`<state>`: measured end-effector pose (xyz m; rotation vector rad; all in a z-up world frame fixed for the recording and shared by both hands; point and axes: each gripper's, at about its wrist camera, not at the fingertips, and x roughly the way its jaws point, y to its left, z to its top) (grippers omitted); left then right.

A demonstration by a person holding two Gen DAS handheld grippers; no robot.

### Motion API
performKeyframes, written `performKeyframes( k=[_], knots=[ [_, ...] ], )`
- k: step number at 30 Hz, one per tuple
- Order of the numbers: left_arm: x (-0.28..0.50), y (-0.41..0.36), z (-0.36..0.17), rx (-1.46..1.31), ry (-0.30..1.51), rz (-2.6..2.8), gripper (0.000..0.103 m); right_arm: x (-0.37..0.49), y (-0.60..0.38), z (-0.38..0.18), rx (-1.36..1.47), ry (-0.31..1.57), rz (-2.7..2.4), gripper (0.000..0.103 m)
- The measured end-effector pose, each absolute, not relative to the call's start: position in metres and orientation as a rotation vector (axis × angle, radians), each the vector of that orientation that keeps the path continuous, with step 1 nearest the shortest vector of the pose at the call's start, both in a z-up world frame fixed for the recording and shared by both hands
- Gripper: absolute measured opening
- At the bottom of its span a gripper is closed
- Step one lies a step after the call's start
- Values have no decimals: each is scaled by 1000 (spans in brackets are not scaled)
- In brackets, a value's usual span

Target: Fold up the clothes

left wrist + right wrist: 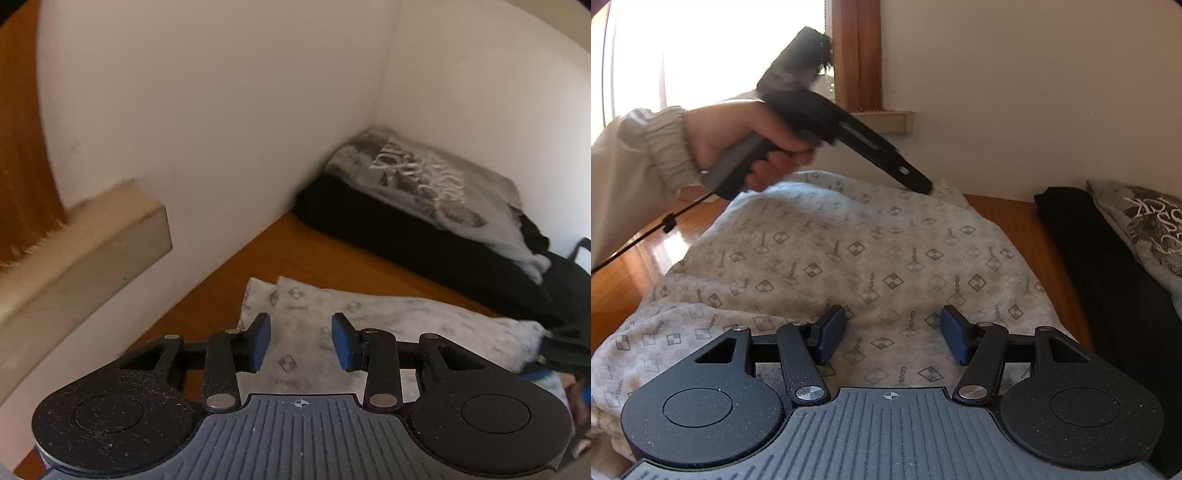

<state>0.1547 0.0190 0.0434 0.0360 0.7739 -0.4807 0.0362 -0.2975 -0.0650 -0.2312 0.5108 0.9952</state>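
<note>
We've got the soft, limp white cotton garment with grey diamond print (pixel 849 258) spread under our right gripper (pixel 893 338), jaws apart, empty. Left gripper (pixel 301 341), also parted and empty, hovers above its far edge; pinch a hem there.

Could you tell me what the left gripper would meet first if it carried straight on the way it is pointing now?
Most likely the white patterned garment: the left gripper points down at its far edge, jaws open, nothing between them. Beyond lie bare wooden table and wall, though depth is uncertain.

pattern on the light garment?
Off-white garment with small grey diamond checks; clearest in the right wrist view.
</note>
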Motion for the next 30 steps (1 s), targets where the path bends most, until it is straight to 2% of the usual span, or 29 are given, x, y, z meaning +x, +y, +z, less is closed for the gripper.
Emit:
performKeyframes(
  k=[9,12,17,19,23,26,30],
  knots=[
    [183,27,31,-79,837,-514,39,35,-297,-65,-233,511,1000,58],
    [182,24,36,-53,801,-519,4,35,-297,-65,-235,509,998,58],
    [162,7,60,124,606,-422,4,34,-297,-65,-240,507,1004,58],
    [153,-6,64,232,529,-315,1,33,-297,-65,-246,506,1008,58],
    [146,-10,68,218,587,-327,1,31,-297,-66,-247,505,1007,58],
    [111,-5,78,208,575,-390,12,32,-297,-66,-247,505,1010,58],
    [78,9,76,195,636,-451,13,33,-298,-66,-246,505,1011,58]
  ],
)
